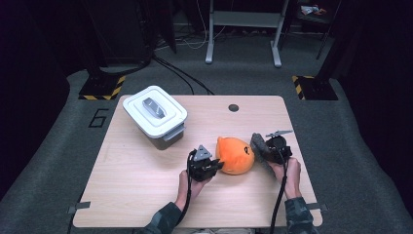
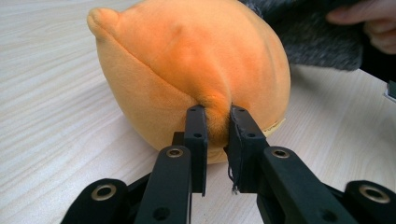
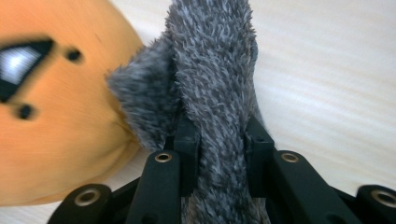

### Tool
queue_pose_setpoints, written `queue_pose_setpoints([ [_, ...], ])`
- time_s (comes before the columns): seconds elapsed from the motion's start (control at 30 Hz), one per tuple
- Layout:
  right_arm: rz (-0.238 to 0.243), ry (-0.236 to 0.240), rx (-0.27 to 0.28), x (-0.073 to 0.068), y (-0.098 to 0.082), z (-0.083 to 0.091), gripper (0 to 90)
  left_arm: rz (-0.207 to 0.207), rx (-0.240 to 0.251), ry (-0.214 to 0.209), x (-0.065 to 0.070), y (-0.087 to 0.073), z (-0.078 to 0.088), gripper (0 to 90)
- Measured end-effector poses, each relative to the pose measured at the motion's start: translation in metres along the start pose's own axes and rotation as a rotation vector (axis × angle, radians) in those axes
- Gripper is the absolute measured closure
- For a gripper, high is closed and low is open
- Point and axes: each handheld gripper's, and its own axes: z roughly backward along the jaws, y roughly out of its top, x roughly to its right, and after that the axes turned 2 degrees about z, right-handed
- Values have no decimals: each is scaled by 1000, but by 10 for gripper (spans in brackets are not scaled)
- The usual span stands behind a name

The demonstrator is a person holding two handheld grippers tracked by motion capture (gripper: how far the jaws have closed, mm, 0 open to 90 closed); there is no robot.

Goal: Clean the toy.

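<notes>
Orange plush toy (image 1: 235, 155): lies on the wooden table (image 1: 146, 180), right of centre, toward the near edge.
Left gripper (image 2: 216, 122): at the toy's left side, clenched on a pinch of its orange fabric.
Right gripper (image 3: 219, 140): at the toy's right side, grasping its grey furry part (image 3: 215, 84).
Lidded white box (image 1: 155, 114): far left, well apart from the toy.

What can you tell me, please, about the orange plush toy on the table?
The orange plush toy is a rounded, soft, short-piled cushion with a seam and a pointed tip, a printed black-and-white eye and dots on one face. It rests on the wooden table, near the front. The left gripper pinches a fold of its fabric; the right gripper clamps its grey furry part.
</notes>
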Motion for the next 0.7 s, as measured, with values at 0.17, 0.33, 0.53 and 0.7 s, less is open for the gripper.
queue_pose_setpoints([
  [0.17,12,-3,83,-6,7,27,725,1,-3,-3,-1,0,0,786],
  [0.33,81,60,166,-32,17,54,726,4,-2,-3,-1,0,0,782],
  [0.53,166,81,110,-58,21,38,727,-1,0,-1,-2,0,1,761],
  [0.7,157,78,101,-58,22,28,729,8,5,-11,-7,-2,1,682],
])
